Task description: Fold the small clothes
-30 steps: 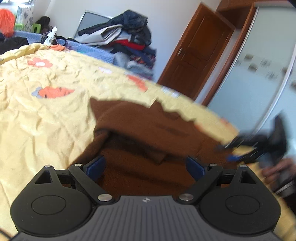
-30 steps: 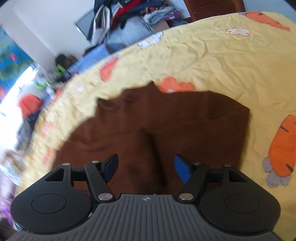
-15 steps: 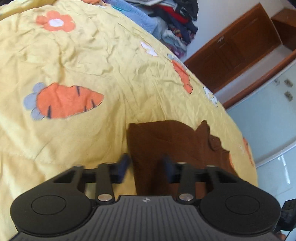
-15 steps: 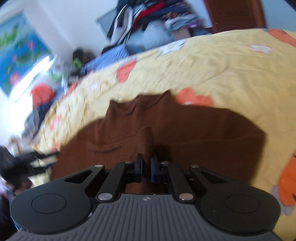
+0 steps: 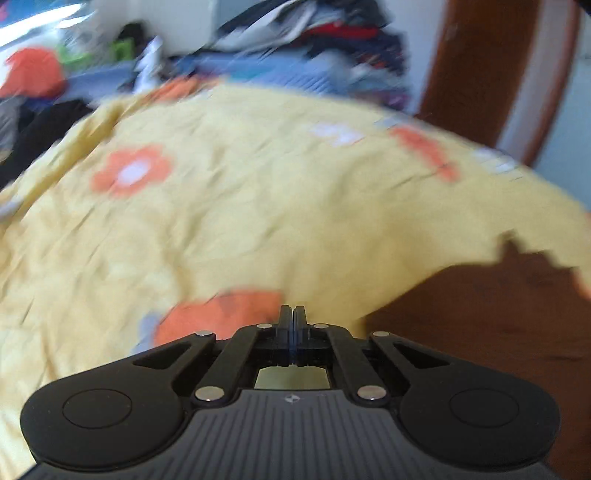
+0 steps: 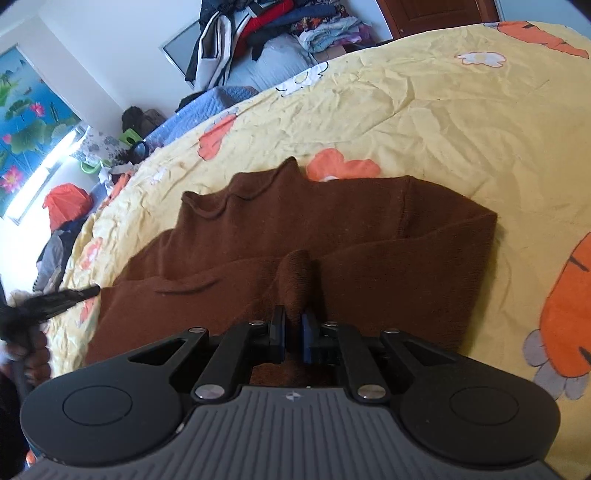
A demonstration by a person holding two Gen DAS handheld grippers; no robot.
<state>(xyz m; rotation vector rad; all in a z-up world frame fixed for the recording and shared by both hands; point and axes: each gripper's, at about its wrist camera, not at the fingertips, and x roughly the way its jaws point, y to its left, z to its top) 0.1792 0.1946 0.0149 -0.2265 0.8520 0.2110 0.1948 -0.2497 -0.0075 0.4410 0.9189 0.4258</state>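
Observation:
A brown sweater (image 6: 332, 236) lies flat on the yellow bedspread (image 6: 443, 110), collar away from me and one side folded in. My right gripper (image 6: 293, 332) sits at its near hem with a raised fold of the knit pinched between the pads; the jaws are opening slightly. In the blurred left wrist view my left gripper (image 5: 293, 317) is shut with nothing between its fingers, over bare bedspread (image 5: 258, 184) and an orange carrot print. The sweater (image 5: 498, 314) lies to its right. The right wrist view shows the left gripper (image 6: 70, 297) blurred by the sweater's left edge, held in a hand (image 6: 37, 358).
The bedspread has orange carrot and flower prints. A pile of clothes (image 6: 280, 33) sits at the far end of the bed, with a brown door (image 5: 487, 66) behind. Bags and clutter (image 6: 66, 199) stand on the floor at the left.
My left gripper swung left off the sweater and shut on nothing. My right gripper shut on a fold of the sweater's near part, which now stands up between its pads.

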